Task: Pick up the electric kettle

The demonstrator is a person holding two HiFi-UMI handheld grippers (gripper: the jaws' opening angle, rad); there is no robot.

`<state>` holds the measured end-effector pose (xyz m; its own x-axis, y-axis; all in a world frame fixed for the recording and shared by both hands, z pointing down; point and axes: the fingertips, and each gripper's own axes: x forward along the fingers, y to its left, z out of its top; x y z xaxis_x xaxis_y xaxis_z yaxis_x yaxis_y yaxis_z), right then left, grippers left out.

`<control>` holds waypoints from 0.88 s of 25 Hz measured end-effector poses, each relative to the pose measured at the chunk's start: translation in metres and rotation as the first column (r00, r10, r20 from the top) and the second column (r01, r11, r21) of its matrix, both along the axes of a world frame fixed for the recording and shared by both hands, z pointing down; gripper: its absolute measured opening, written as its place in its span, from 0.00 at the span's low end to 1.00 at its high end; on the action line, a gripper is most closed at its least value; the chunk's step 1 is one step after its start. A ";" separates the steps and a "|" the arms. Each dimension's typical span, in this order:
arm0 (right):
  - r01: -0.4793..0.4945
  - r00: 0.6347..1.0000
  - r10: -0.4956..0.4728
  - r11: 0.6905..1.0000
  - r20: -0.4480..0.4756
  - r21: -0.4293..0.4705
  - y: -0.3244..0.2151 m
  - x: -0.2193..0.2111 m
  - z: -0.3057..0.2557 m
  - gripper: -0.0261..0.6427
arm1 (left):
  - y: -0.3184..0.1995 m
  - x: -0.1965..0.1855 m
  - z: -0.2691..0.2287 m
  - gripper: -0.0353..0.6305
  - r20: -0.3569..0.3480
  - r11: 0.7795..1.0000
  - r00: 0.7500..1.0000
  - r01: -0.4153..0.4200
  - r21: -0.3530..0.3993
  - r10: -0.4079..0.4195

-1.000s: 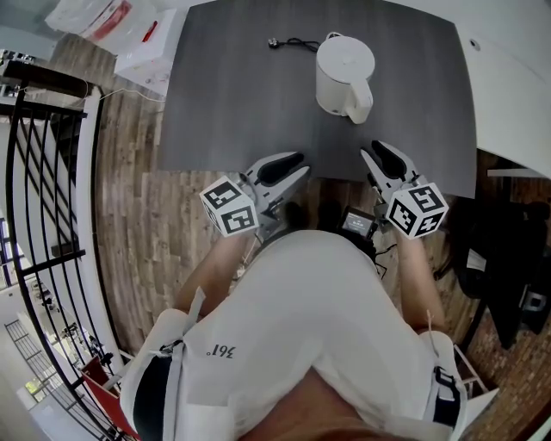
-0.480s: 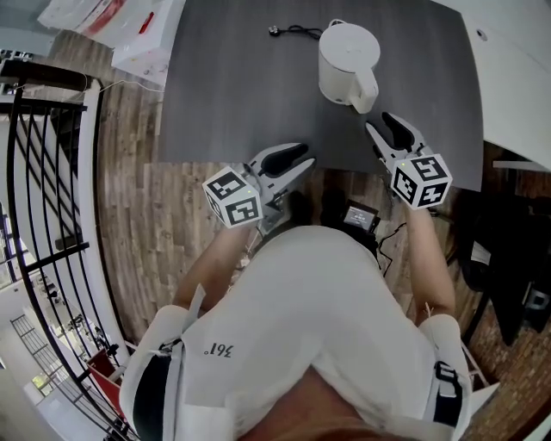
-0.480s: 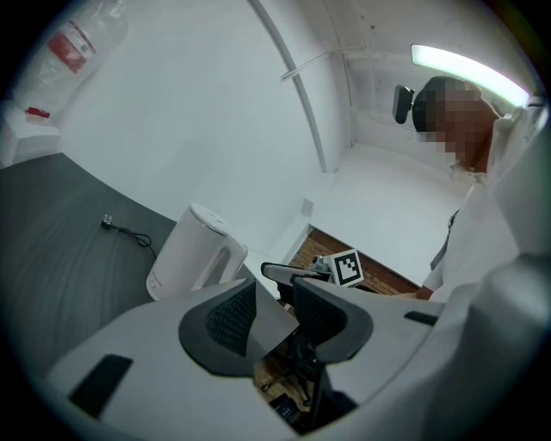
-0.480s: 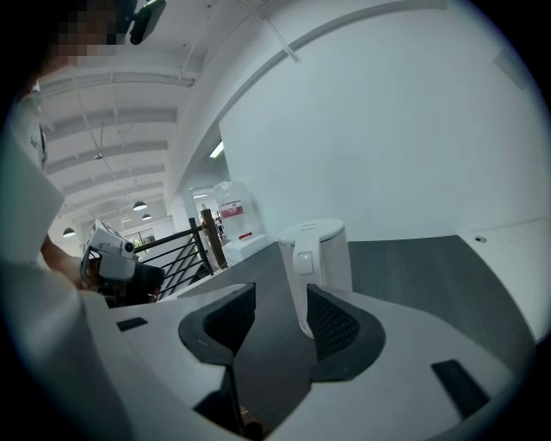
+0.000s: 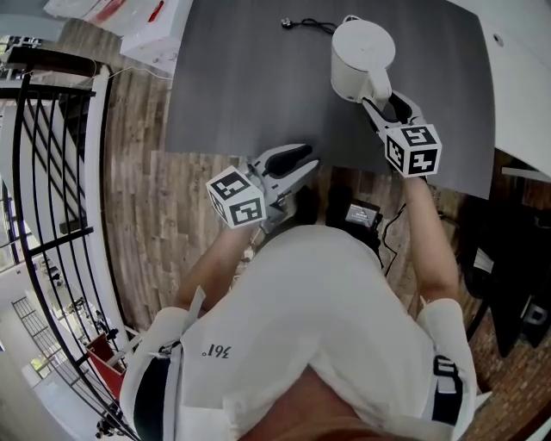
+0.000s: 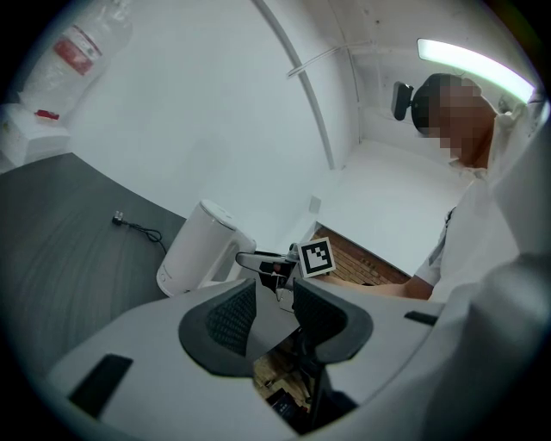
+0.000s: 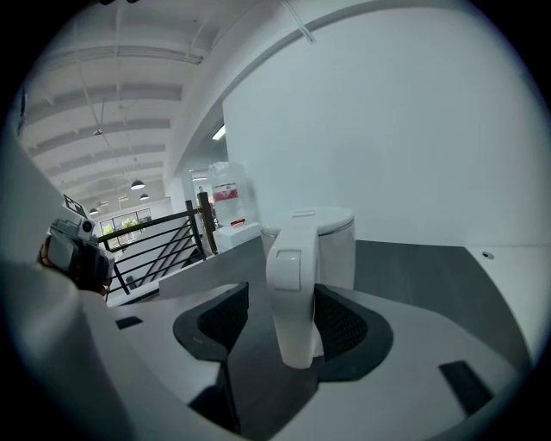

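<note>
Electric kettle (image 5: 360, 53) upright on grey table (image 5: 241, 86), body just beyond our right jaws. Right gripper (image 5: 389, 105): jaws wide, just been opening; we see kettle handle (image 7: 293, 276) standing between pads, not clamped. Left gripper (image 5: 297, 164): jaws narrow, nothing between them; kettle well ahead. Plug (image 5: 288, 22) on table, far beyond both jaw pairs.

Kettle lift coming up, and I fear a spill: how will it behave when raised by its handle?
The handle sits at one side of the kettle, so it will probably tilt away from the right gripper, whose jaws, just opened wider, straddle it without pressing. The smooth plastic may slip. Its weight is unknowable: the contents are hidden.
</note>
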<state>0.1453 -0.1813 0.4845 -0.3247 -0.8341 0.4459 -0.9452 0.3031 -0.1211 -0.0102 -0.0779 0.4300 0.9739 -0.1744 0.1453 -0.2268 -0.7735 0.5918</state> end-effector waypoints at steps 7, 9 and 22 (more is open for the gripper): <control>0.078 0.997 -0.079 0.996 -0.023 -0.037 -0.012 -0.004 0.015 0.37 | -0.004 -0.001 0.007 0.23 0.005 1.000 1.000 0.014 -0.010 -0.014; 0.095 0.994 -0.097 0.994 -0.039 -0.051 -0.015 -0.004 0.020 0.37 | -0.004 -0.001 0.008 0.23 0.006 1.000 1.000 0.020 -0.012 -0.020; 0.149 0.987 -0.155 0.982 -0.049 -0.113 -0.024 -0.003 0.034 0.25 | -0.008 -0.011 0.005 0.23 0.007 0.998 0.998 0.066 -0.021 -0.066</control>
<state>0.1418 -0.2051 0.5182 -0.4152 -0.7226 0.5527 -0.8954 0.4319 -0.1080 -0.0215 -0.0860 0.4350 0.9595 -0.2347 0.1556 -0.2803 -0.7439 0.6067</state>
